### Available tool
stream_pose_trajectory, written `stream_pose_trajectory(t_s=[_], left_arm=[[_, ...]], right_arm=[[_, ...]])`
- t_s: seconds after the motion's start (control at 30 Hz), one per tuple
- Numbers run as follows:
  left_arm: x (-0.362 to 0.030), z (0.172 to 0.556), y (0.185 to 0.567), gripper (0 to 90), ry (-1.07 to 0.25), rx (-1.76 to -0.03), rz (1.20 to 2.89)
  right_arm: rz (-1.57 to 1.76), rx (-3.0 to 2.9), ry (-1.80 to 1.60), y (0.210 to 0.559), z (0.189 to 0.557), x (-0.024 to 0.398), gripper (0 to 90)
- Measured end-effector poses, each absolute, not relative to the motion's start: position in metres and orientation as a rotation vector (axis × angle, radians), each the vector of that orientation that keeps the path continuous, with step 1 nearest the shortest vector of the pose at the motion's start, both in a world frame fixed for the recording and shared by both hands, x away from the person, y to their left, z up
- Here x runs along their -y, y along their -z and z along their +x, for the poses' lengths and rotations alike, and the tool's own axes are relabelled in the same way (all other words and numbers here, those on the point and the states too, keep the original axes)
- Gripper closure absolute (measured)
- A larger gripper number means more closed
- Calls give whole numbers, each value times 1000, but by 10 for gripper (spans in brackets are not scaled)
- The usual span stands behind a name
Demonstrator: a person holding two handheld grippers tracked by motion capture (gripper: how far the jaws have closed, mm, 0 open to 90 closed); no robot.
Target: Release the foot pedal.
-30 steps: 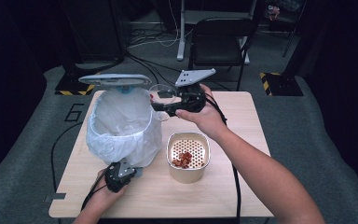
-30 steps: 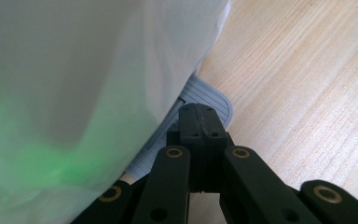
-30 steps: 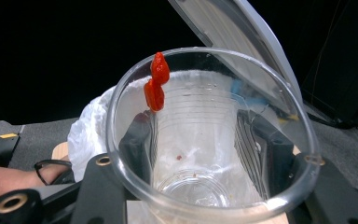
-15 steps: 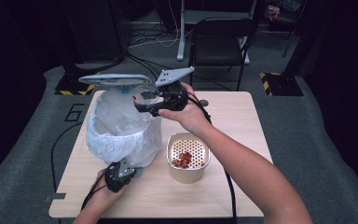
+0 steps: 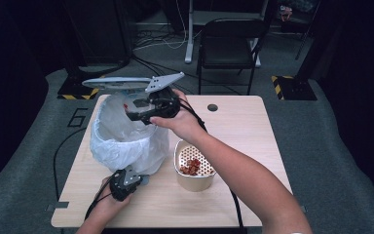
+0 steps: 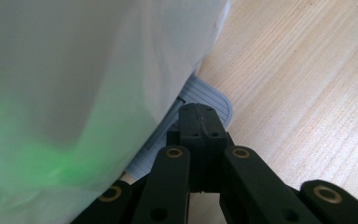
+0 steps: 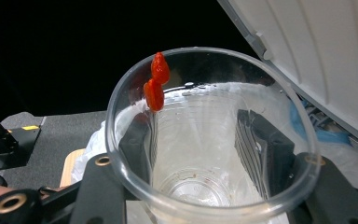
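A pedal bin lined with a white bag (image 5: 126, 141) stands at the table's left, its grey lid (image 5: 119, 83) raised. My left gripper (image 5: 126, 179) is shut, and its joined tips (image 6: 200, 123) rest on the ribbed grey pedal (image 6: 212, 100) beside the bag (image 6: 74, 93). My right gripper (image 5: 136, 113) hangs over the bin's mouth under the lid, shut on a clear plastic cup (image 7: 200, 186). The cup lies on its side, mouth toward the camera. The two pads (image 7: 261, 149) press its walls from outside. Two red pieces (image 7: 157, 81) cling inside its rim.
A beige pot (image 5: 195, 183) with a perforated insert holding red bits (image 5: 191, 167) stands right of the bin. Bare wooden tabletop (image 5: 243, 126) stretches to the right. The lid's white underside (image 7: 317, 56) is close above the cup. A black chair (image 5: 229, 39) stands behind the table.
My right gripper has carried the cup leftward from beside the bin to over its open mouth, under the lid. The left gripper has stayed on the pedal.
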State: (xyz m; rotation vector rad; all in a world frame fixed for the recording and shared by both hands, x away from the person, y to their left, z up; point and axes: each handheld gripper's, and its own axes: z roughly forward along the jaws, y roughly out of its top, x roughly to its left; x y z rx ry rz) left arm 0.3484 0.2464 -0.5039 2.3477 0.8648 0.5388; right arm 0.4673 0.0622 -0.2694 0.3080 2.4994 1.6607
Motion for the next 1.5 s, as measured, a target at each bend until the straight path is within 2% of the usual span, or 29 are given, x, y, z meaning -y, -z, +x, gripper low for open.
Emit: stream_pose_trajectory(t_s=[0.97,1.07,1.17,1.37,1.5], left_arm=[[-247,348,504,900,-537,-867,2346],[-247,348,504,900,-537,-867,2346],[-247,348,504,900,-537,-867,2346],[-246,348,506,900,-566,-878,2319],[-247,348,504,900,-537,-867,2344]], right_arm=[[378,-2498,-1628,284,471,-94,459],[385,-2482,-1629,286,471,-96,364],[406,-2473,-1638,288,470,-99,190],[434,-2480,-1610,293,469,-102,153],[440,-2487,-1622,293,469,-100,156]])
